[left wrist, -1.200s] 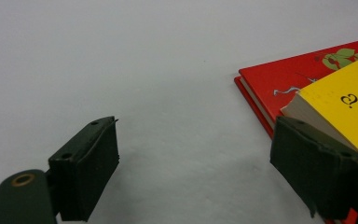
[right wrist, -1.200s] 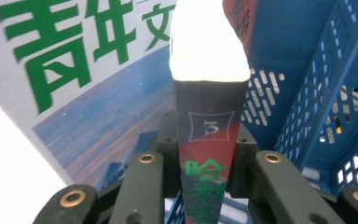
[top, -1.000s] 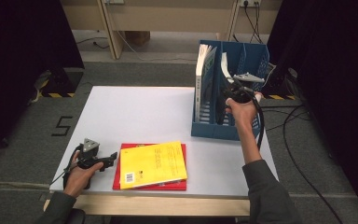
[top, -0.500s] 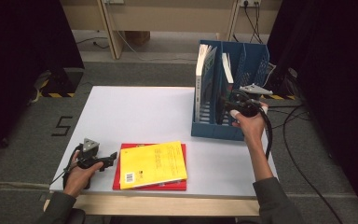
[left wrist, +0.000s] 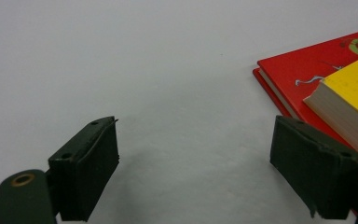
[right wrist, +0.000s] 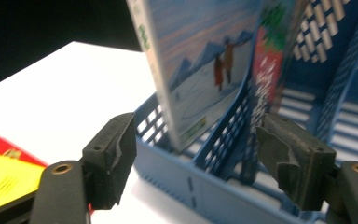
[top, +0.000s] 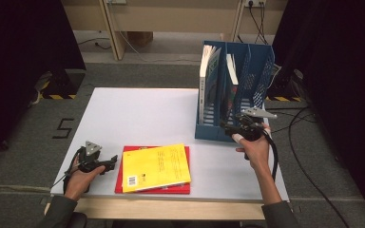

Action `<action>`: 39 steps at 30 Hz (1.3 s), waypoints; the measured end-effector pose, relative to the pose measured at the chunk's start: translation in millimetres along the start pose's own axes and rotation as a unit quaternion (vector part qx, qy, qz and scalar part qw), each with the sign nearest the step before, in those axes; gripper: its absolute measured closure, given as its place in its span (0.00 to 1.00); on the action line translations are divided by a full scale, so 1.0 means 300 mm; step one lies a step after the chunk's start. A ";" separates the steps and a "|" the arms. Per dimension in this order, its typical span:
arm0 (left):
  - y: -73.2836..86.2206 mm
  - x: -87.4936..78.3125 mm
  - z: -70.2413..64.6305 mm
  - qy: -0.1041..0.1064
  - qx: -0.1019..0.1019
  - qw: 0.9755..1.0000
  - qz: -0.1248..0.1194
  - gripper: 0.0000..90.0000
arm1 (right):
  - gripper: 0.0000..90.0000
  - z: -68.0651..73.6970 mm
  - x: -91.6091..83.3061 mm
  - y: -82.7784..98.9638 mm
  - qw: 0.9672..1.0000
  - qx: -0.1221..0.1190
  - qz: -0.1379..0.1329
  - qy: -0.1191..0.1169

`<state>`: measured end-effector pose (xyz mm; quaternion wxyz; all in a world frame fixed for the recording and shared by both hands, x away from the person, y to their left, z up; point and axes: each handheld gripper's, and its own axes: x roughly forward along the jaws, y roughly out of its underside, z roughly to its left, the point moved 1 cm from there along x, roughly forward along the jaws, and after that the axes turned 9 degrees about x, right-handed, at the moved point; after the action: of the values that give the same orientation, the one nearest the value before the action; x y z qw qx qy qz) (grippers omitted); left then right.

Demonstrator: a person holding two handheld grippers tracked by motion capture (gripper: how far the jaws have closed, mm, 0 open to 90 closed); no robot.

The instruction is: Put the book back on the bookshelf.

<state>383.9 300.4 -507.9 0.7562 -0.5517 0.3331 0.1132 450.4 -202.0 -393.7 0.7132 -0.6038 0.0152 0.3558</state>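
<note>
I had the left gripper (top: pixel 108 163) low on the white table (top: pixel 138 118) at 7 o'clock, jaws spread, empty, just beside the yellow book (top: pixel 156 167) stacked on the red book (top: pixel 153 189). Right gripper (top: pixel 229 128) sat at 3 o'clock, jaws spread, empty, at the front of the blue file rack (top: pixel 233 85). Two books (right wrist: pixel 200 70) stood upright in the rack's slots.

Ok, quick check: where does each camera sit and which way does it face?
High view: above the person's table edge, looking forward and down at the blue file rack; both forearms and tools show.
Left gripper view: rides the left tool, low over the table, open jaws toward the yellow book on the red book.
Right gripper view: rides the right tool, open jaws facing the rack.
Shared: rack, books.
</note>
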 end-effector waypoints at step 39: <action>0.000 -0.040 -0.019 0.013 0.001 1.000 -0.009 0.16 | 0.22 0.130 0.012 0.235 0.996 0.009 0.073 -0.056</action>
<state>372.7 297.7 -501.3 0.7535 -0.5554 0.3376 0.0991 400.2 -164.9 -444.8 0.6906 -0.5735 0.0230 0.4399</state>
